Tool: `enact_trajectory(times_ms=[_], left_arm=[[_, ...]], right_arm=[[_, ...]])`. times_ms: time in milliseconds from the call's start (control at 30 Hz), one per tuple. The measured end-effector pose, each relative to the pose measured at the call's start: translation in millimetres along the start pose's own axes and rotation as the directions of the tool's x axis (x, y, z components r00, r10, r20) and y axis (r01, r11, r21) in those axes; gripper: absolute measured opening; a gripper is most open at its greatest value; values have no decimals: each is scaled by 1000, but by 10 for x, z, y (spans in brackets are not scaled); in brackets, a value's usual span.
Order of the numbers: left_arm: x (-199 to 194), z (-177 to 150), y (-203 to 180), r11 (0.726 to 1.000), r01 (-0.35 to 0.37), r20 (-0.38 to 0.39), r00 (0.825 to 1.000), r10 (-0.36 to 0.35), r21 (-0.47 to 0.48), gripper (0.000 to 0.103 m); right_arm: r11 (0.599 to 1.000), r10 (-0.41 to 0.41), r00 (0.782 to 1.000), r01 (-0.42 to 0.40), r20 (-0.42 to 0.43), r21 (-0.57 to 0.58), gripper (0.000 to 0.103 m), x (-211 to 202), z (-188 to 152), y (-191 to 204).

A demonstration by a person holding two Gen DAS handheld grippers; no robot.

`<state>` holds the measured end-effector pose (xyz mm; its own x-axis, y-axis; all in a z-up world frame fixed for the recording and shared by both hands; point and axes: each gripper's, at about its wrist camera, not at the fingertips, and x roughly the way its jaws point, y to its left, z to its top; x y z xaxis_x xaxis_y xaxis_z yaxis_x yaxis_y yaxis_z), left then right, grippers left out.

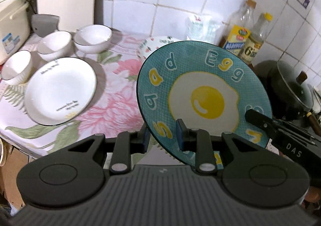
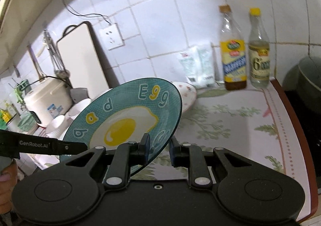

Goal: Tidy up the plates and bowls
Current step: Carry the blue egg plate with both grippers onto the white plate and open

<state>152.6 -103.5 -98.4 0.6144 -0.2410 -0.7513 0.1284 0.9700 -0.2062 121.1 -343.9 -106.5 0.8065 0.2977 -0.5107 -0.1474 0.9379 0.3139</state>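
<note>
clamped at opposite rim edges by left gripper (image 1: 163,135) and right gripper (image 2: 158,150), lifted tilted above the floral counter (image 2: 230,117): teal egg plate (image 1: 202,95), likely stiff, glazed-slippery, breakable, best pinched by the rim.

Our two matte black grippers

We are showing blue pads (image 1: 181,135), silver pivot screws, ribbed grey housing on the left gripper (image 1: 163,134); the right gripper (image 2: 159,148) is wearing white "DAS" lettering.

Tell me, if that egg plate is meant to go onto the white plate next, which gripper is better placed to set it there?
Probably the left gripper. It grips the teal egg plate on the rim nearest the white plate, which lies on its side of the counter. The right gripper grips the far rim.
</note>
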Motion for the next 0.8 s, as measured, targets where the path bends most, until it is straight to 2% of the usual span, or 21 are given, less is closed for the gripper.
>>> enact_trajectory(times_ms=[233,433,800], left_arm=[[-261,-65,299,998,-28,24,999,29,-52,25],[-385,-169,595,994,-64,34,997,68,-89,25],[-454,-150,1127,981,-127,57,989,137,-145,25]], right_arm=[[998,47,999,-47,-4,-28,24,14,46,334],[995,89,996,-90,-24,-36,24,86,-44,626],[984,153,984,-160,-90,-77,25,479,-22,1075]])
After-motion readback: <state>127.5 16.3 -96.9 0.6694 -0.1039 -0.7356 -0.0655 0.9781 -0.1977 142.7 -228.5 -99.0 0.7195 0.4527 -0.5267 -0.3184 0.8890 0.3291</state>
